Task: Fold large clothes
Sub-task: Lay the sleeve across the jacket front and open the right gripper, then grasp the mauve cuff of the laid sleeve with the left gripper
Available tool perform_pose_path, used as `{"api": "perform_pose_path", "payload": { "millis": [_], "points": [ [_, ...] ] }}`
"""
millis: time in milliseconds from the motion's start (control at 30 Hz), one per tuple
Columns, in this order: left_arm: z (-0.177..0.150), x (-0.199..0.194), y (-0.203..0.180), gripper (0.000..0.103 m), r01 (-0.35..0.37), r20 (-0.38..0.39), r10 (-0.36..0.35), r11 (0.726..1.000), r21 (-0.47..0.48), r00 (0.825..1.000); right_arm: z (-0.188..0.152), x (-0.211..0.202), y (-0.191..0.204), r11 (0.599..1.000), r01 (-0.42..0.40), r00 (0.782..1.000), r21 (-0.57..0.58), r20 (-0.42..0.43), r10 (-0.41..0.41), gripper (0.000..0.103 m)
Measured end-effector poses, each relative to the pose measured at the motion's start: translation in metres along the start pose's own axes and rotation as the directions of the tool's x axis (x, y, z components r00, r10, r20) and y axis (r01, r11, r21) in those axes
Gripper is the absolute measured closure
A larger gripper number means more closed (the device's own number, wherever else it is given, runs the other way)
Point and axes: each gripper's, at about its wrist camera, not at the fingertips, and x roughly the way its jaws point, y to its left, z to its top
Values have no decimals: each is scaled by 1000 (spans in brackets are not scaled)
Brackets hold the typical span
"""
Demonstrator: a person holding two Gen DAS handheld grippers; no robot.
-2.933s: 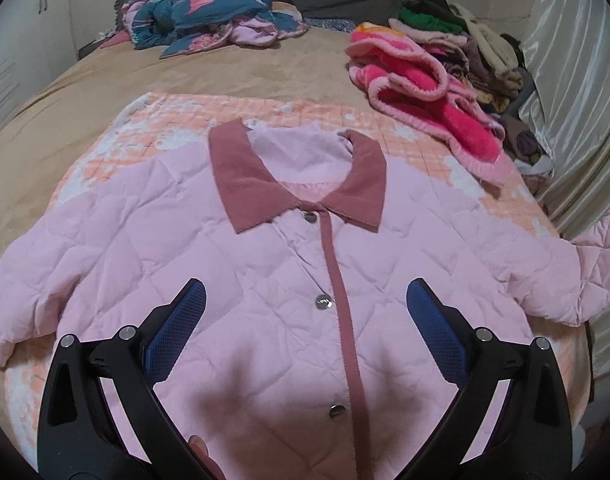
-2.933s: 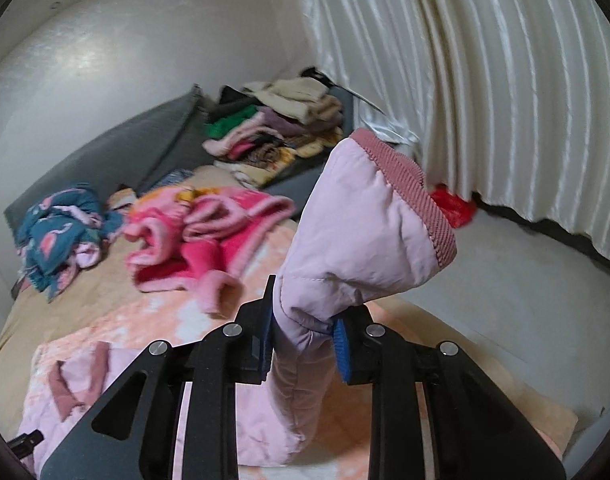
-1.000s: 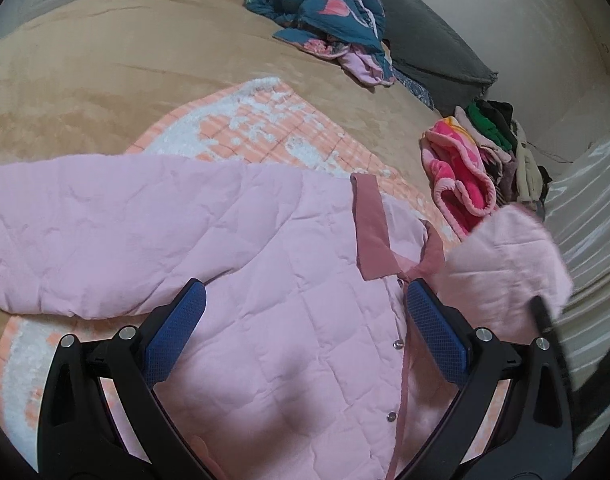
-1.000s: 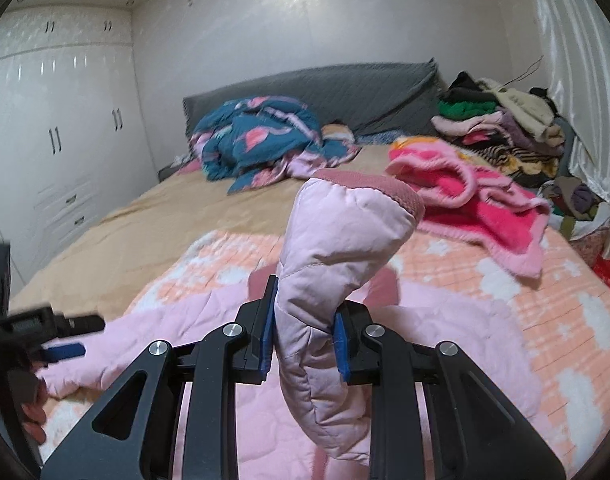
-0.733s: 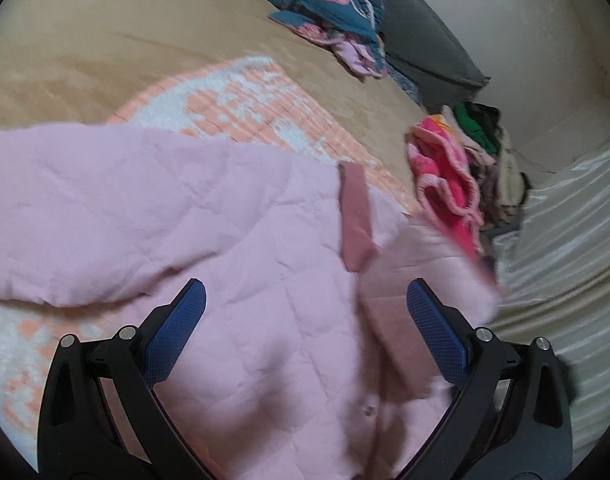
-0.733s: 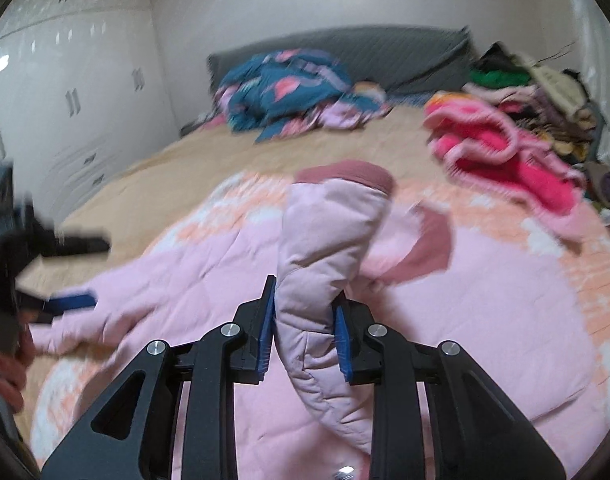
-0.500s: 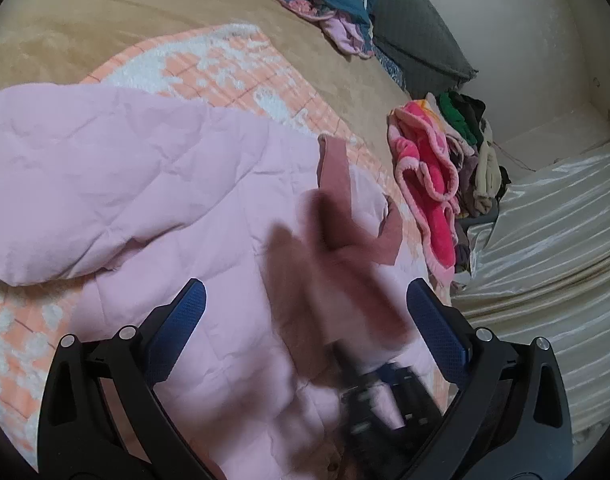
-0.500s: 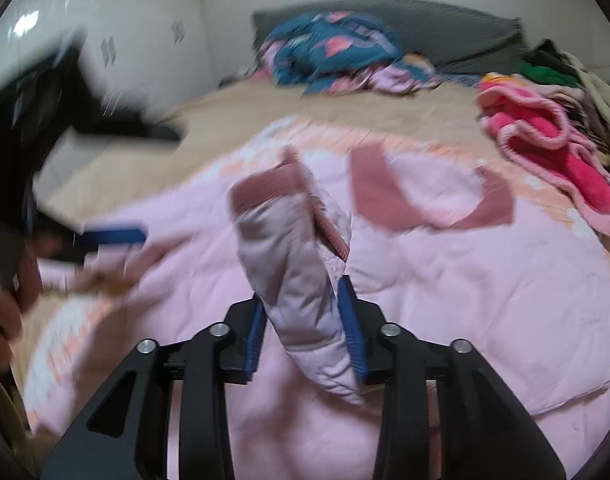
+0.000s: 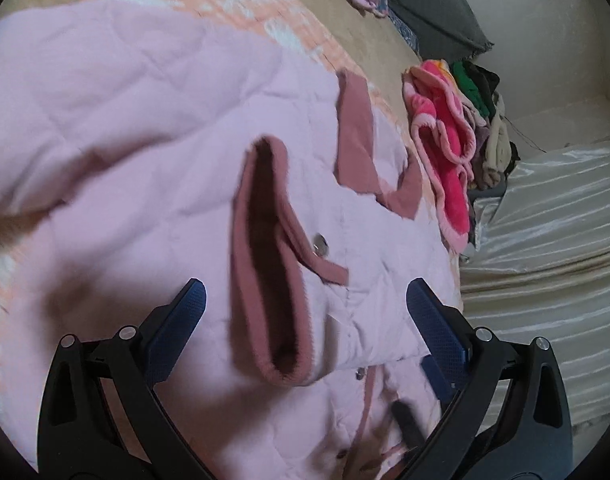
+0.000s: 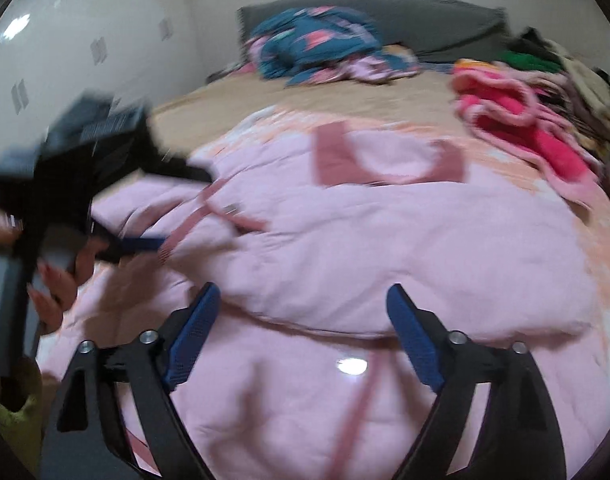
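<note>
Beyond the fingers, far ahead: grey headboard cushion, with crumpled teal-and-pink bedding heaped against it. Ahead and right of the fingers: bright pink fleece garment, next to a pile of folded clothes. Right of the fingers: pale satin curtain. Underneath: tan bedspread.

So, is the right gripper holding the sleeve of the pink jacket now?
No, the right gripper stands open and empty above the pink jacket, with its sleeve lying across the front.
</note>
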Motion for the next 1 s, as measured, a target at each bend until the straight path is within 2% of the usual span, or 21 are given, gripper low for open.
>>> {"api": "perform_pose_path", "payload": {
  "millis": [167, 233, 300, 333, 367, 400, 433, 533, 667, 767, 867, 1000],
  "points": [
    [-13, 19, -15, 11, -3, -15, 3, 999, 34, 1000, -8, -32, -47, 989, 90, 993, 114, 64, -98, 31],
    [-18, 27, -22, 23, -38, -4, 39, 997, 68, 999, -14, -40, -62, 982, 117, 989, 146, 73, -129, 33],
    [-23, 31, -30, 42, -119, 31, 116, 985, 123, 993, -22, -47, -75, 973, 152, 984, 172, 70, -166, 34],
    [-25, 32, -35, 48, -155, 53, 148, 975, 161, 988, -28, -51, -80, 969, 161, 982, 185, 66, -176, 35],
    [-27, 32, -40, 61, -197, 79, 185, 960, 200, 980, -33, -53, -86, 964, 170, 981, 206, 59, -185, 35],
    [-29, 30, -45, 79, -234, 106, 214, 942, 239, 971, -39, -54, -93, 956, 178, 980, 232, 49, -194, 36],
    [-31, 26, -53, 89, -266, 152, 231, 923, 279, 961, -43, -55, -97, 951, 182, 979, 249, 43, -199, 37],
    [-32, 4, -70, 92, -198, 220, 129, 922, 333, 967, -56, -59, -106, 941, 205, 974, 271, 38, -223, 38],
    [-28, -25, -87, 93, -157, 282, 53, 920, 360, 958, -61, -67, -114, 927, 226, 967, 299, 43, -250, 39],
    [-20, -54, -98, 93, -67, 305, -58, 920, 386, 951, -58, -73, -115, 921, 234, 960, 311, 74, -269, 39],
    [-12, -61, -99, 93, -107, 354, -43, 913, 393, 934, -57, -71, -117, 920, 248, 958, 303, 69, -280, 39],
    [0, -42, -71, 93, -175, 348, 53, 928, 329, 936, -47, -67, -122, 917, 260, 954, 302, 67, -293, 39]
  ]
}}
